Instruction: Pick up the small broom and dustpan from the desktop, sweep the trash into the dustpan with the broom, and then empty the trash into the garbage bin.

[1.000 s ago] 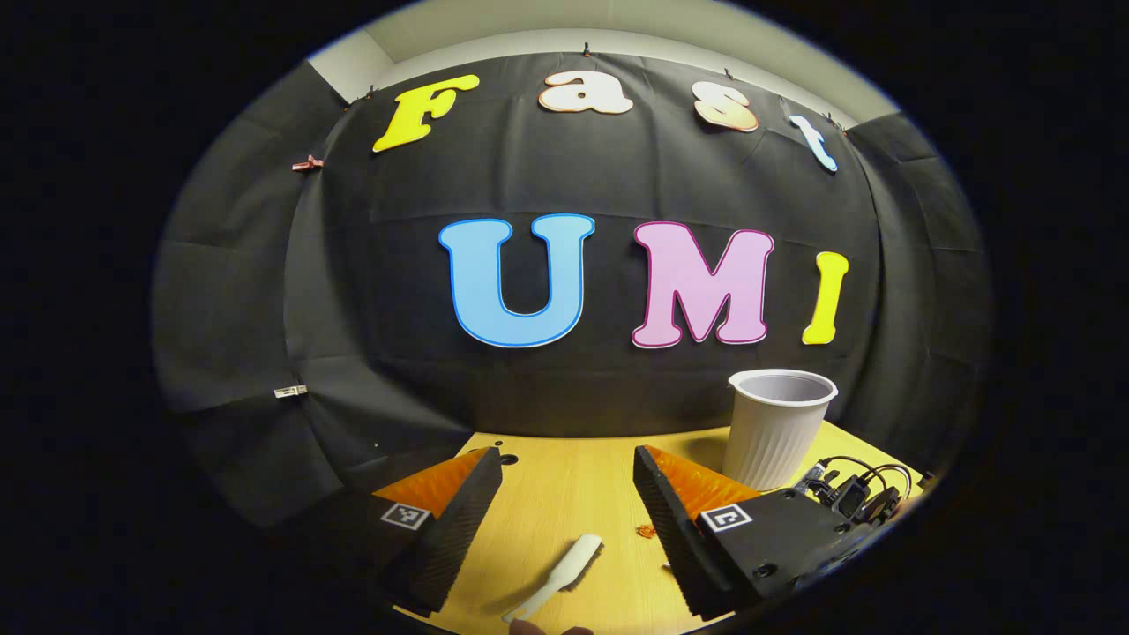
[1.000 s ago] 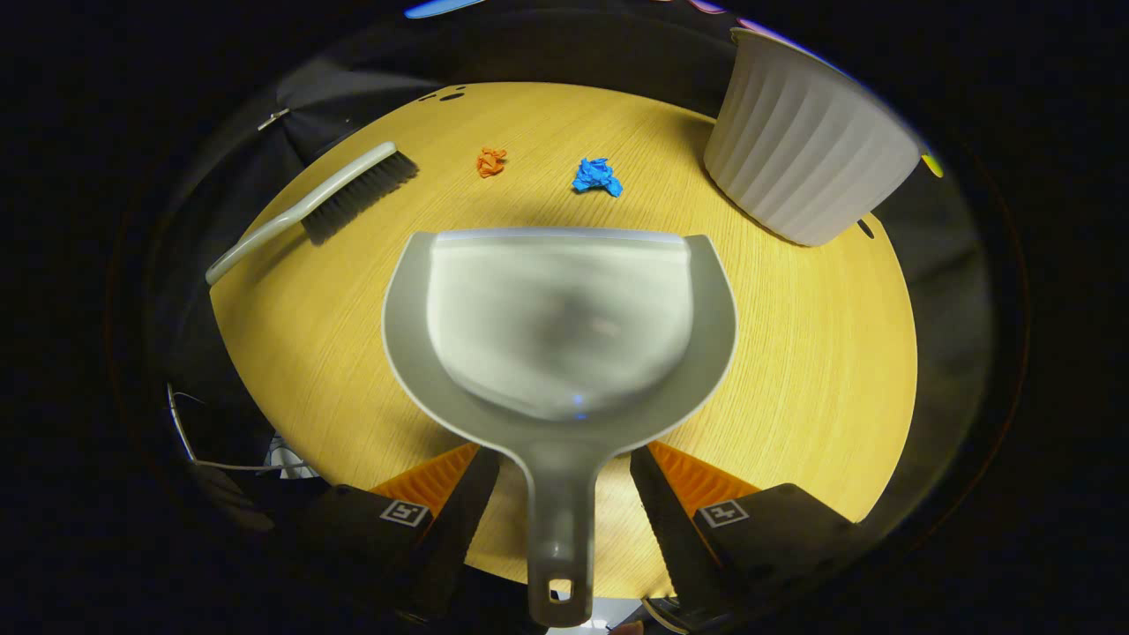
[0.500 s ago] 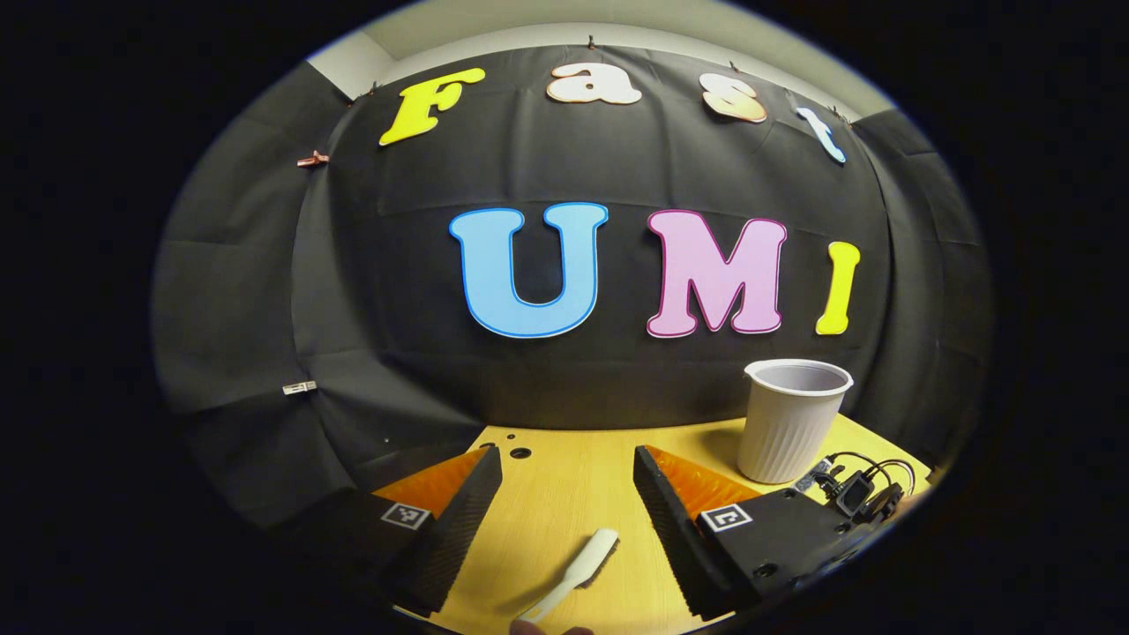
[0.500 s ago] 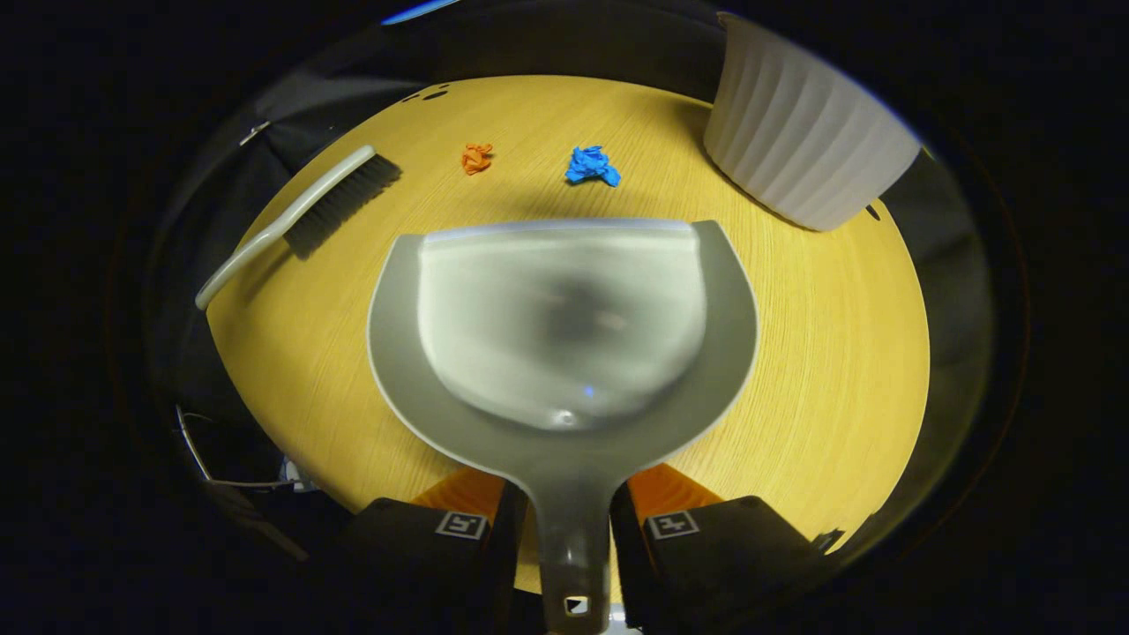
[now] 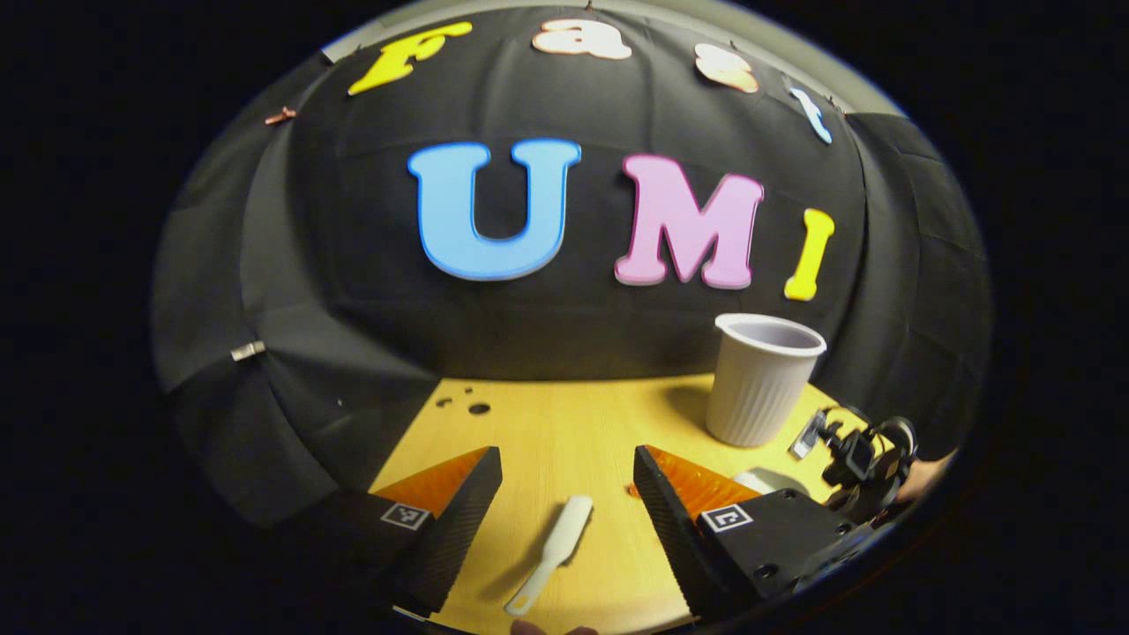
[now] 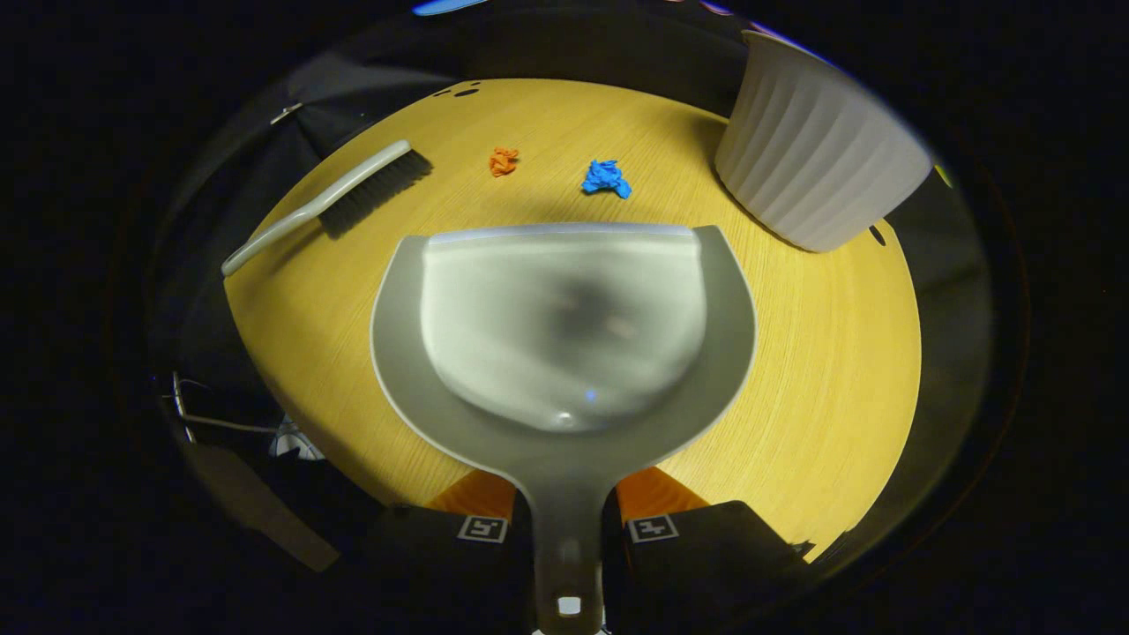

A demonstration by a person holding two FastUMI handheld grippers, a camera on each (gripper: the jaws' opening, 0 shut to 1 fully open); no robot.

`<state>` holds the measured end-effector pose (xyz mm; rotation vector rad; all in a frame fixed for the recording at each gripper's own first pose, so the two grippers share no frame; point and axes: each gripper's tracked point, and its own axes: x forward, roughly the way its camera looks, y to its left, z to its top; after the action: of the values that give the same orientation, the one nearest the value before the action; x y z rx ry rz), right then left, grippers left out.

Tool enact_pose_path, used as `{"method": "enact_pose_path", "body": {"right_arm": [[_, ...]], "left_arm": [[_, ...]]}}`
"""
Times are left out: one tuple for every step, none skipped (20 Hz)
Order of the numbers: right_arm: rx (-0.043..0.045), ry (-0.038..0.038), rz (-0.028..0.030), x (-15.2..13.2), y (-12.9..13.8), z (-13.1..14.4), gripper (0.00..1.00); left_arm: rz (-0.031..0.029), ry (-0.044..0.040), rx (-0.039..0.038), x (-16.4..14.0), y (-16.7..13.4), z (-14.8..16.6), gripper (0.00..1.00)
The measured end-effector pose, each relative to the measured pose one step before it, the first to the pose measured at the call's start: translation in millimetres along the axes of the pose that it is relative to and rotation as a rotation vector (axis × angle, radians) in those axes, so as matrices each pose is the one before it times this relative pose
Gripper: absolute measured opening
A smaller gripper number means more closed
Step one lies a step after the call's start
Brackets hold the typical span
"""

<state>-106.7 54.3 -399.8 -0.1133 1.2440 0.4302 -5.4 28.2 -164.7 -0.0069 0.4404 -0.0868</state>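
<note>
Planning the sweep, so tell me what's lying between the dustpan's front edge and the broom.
In the right gripper view, bare tabletop separates the dustpan from the broom; the orange scrap and blue scrap lie farther back.

A pale grey plastic dustpan [image 6: 564,326], white-handled black-bristled broom [image 6: 340,198], ribbed white cup-shaped bin [image 6: 816,168], orange [image 6: 503,161] and blue [image 6: 605,177] paper scraps are seen on yellow woodgrain desktop [image 6: 820,353].

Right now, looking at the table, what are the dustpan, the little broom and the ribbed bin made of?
The dustpan looks like smooth grey plastic; its bowl gives a soft sheen. The broom seems to be pale matte plastic with dark bristles, probably synthetic. The bin looks like thin white plastic, judging by its moulded ribs, though coated paper can't be excluded. The desktop shows a light wood grain, possibly laminate.
</note>
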Motion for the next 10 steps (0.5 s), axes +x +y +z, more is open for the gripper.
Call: {"method": "enact_pose_path", "body": {"right_arm": [[-0.00964,0.00732,0.00438,-2.28,-0.3,-3.93,0.35],[-0.00663,0.00357,0.00073,-2.27,-1.12,-3.32,0.34],[-0.00025,-0.0018,-0.00091,-1.59,-0.94,-2.19,0.34],[0.00711,-0.00341,0.00013,-2.1,-0.89,-1.38,0.37],[0.00935,-0.00349,0.00093,-1.45,-0.57,-1.15,0.34],[0.00934,-0.00399,0.00072,-0.73,-0.69,-0.31,0.35],[0.00677,-0.00372,0.00183,-1.29,-0.66,-0.06,0.35],[0.00413,-0.00444,0.00202,-0.58,-0.6,0.24,0.37],[0.00203,-0.0047,0.00111,-1.08,-0.78,1.26,0.34],[0.00178,-0.00385,-0.00012,-1.1,-0.79,-0.32,0.34]], "left_arm": [[-0.02891,0.06901,0.01491,7.19,-0.12,-18.48,0.96],[-0.02466,0.06892,0.01666,7.18,-0.72,-15.34,0.96],[-0.03457,0.0788,0.01372,7.57,-2.03,-22.32,0.96],[-0.02844,0.07203,0.00884,8.14,-0.73,-16.62,0.96],[-0.01899,0.0636,0.00633,8.44,2.34,-16.15,0.96],[-0.01717,0.06648,0.00227,8.66,1.92,-13.44,0.96],[-0.01423,0.0576,-0.00072,7.31,0.9,-12.27,0.96],[-0.00921,0.05498,-0.00462,9.22,2.2,-10.71,0.96],[-0.00327,0.04564,-0.00696,8.91,5.76,-10.6,0.96],[0.00671,0.03421,-0.01005,6.77,6.88,-7.15,0.96]]}}
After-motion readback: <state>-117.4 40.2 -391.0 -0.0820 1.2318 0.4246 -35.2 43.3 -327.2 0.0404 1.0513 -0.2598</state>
